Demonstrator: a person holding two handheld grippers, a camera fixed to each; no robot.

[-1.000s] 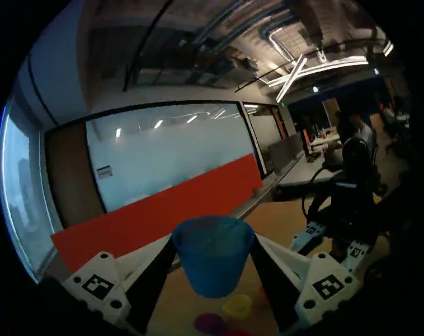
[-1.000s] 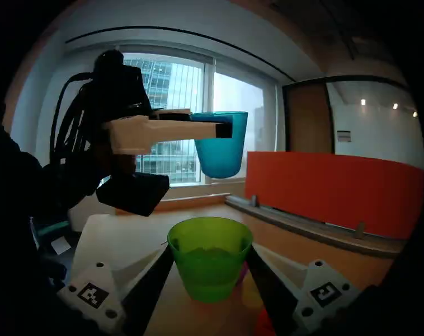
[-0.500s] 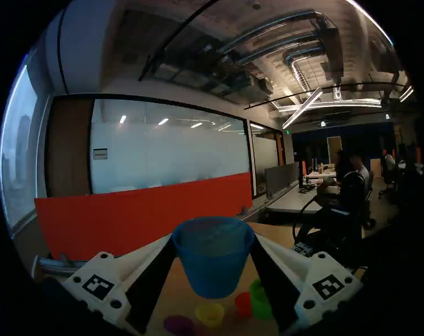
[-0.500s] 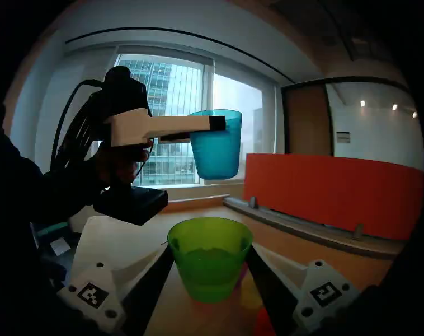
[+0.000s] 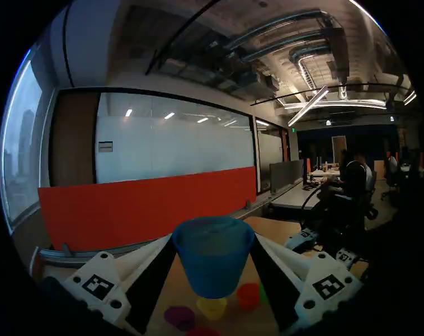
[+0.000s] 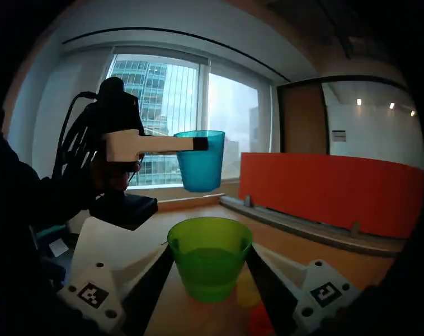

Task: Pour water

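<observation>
Lower centre, my left gripper [image 5: 213,249] has its jaws partly closed, clamping the upright blue cup [image 5: 213,271]. My right gripper [image 6: 210,252] grips the green cup [image 6: 210,271] the same way. Yellow cup [image 5: 212,307], red cup [image 5: 248,295] and purple cup [image 5: 179,315] sit on the table [image 5: 175,294] below. Orange partition [image 5: 145,210] behind.

Five cups in all: one blue cup [image 5: 213,271], one green cup [image 6: 210,271], one purple cup [image 5: 179,315], one yellow cup [image 5: 211,307], one red cup [image 5: 247,295]. Two grippers: the left gripper [image 5: 213,242] and the right gripper [image 6: 210,247]. One orange-red panel [image 5: 145,207].
</observation>
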